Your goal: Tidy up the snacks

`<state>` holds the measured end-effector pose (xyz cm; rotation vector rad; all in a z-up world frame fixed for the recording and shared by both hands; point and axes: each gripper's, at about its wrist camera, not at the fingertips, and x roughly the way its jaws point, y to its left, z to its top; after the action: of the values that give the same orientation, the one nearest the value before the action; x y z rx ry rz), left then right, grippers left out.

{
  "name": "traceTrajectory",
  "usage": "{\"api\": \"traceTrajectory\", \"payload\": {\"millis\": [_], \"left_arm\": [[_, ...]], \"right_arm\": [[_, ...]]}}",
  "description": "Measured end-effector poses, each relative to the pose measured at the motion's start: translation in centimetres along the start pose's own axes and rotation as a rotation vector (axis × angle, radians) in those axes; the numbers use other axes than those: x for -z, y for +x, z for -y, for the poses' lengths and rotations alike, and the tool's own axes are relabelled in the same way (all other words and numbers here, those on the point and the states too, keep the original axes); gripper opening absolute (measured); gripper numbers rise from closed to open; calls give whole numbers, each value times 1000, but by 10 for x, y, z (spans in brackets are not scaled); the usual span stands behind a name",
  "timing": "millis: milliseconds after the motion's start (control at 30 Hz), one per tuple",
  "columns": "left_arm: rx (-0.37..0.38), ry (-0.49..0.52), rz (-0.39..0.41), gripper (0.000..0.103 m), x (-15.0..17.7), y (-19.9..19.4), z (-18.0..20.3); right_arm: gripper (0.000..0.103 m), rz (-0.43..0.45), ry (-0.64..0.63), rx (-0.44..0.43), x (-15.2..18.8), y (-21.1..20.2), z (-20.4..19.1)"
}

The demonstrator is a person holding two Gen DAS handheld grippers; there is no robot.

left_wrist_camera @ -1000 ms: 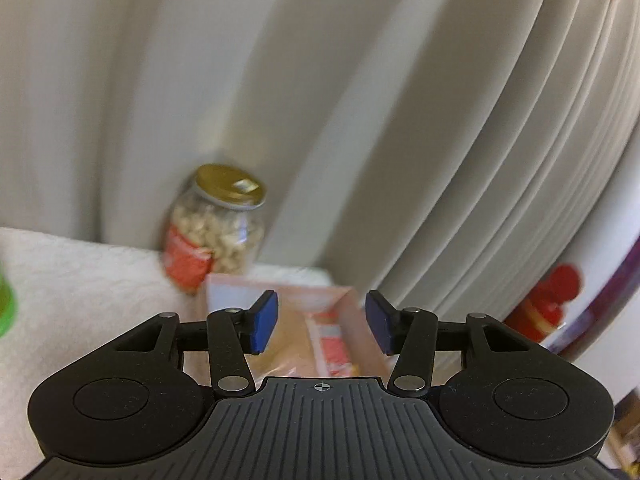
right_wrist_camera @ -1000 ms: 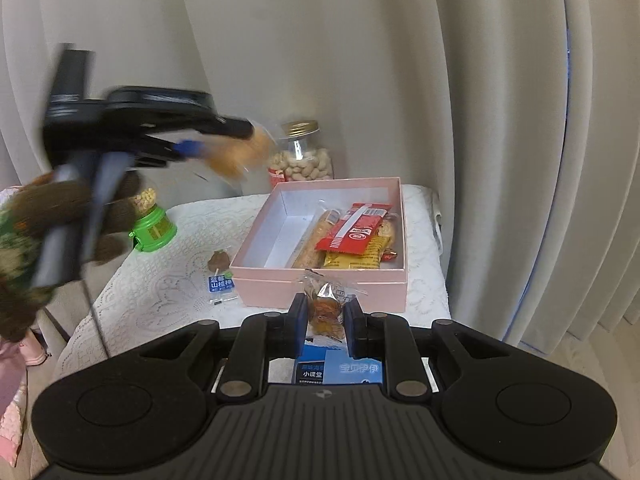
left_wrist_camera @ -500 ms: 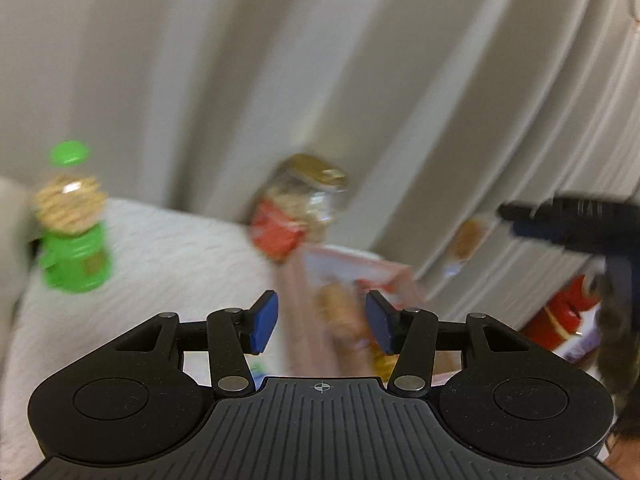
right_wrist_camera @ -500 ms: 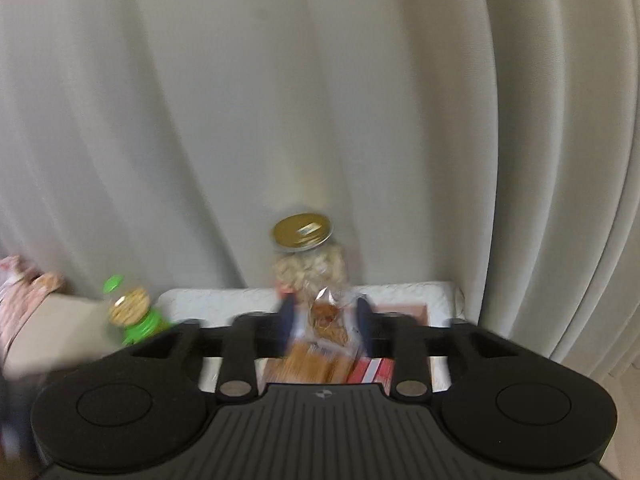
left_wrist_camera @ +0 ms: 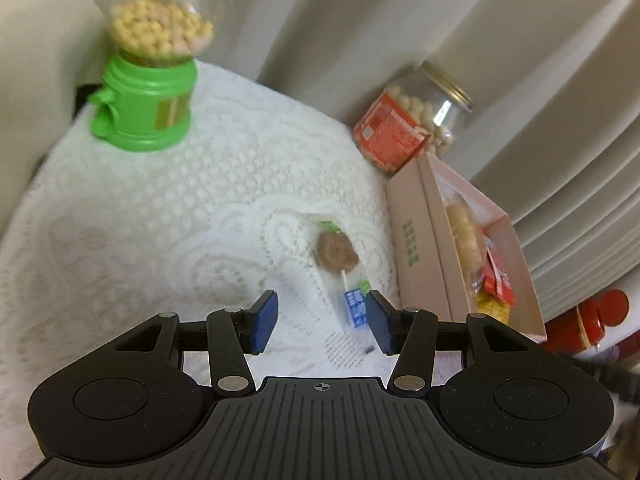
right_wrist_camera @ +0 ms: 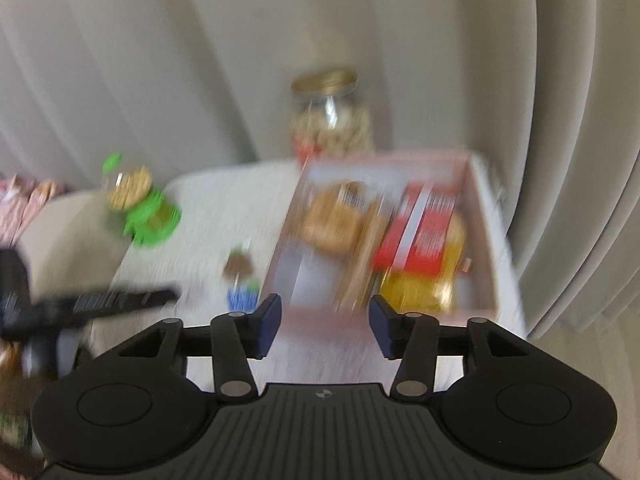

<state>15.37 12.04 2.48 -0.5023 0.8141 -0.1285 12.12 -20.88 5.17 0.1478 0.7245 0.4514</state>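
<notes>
Left tongs [left_wrist_camera: 320, 322] hang low over the lace-covered worktop [left_wrist_camera: 140, 220], spread wide with nothing between them. Just ahead, off toward the right blue pad, lies the wrapped lollipop [left_wrist_camera: 336, 254]: brown head farther from the tongs, stick running back toward them, blue label [left_wrist_camera: 355, 307] at the near end almost at the right fingertip [left_wrist_camera: 378, 326]. So its long axis runs roughly along the reach, slightly slanted. I'd judge the left tongs must shift a touch right and close across the stick or the head.

Right tongs [right_wrist_camera: 325, 326] are also wide and empty, up above the near edge of the pink box [right_wrist_camera: 484, 240], the view badly smeared. From there the lollipop [right_wrist_camera: 239, 266] sits left of the box, with the left tongs [right_wrist_camera: 120, 300] reaching in beside it, so the left one is clearly nearer.

The pink box [left_wrist_camera: 412, 240] stands just right of the lollipop, near but apart, already holding a pale snack packet [left_wrist_camera: 464, 236] and red and yellow packets [left_wrist_camera: 494, 284]. Its wall is the thing to mind when closing. The peanut jar [left_wrist_camera: 408, 124] stands behind the box, the green candy dispenser [left_wrist_camera: 148, 80] well off to the left; neither blocks the way.
</notes>
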Motion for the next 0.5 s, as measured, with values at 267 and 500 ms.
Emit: {"api": "traceTrajectory", "payload": {"millis": [267, 500], "left_arm": [[-124, 20, -11, 54, -27, 68, 36], [-267, 271, -8, 54, -16, 93, 75]], "right_arm": [[54, 60, -44, 10, 63, 12, -7], [57, 104, -107, 67, 93, 15, -12]]}}
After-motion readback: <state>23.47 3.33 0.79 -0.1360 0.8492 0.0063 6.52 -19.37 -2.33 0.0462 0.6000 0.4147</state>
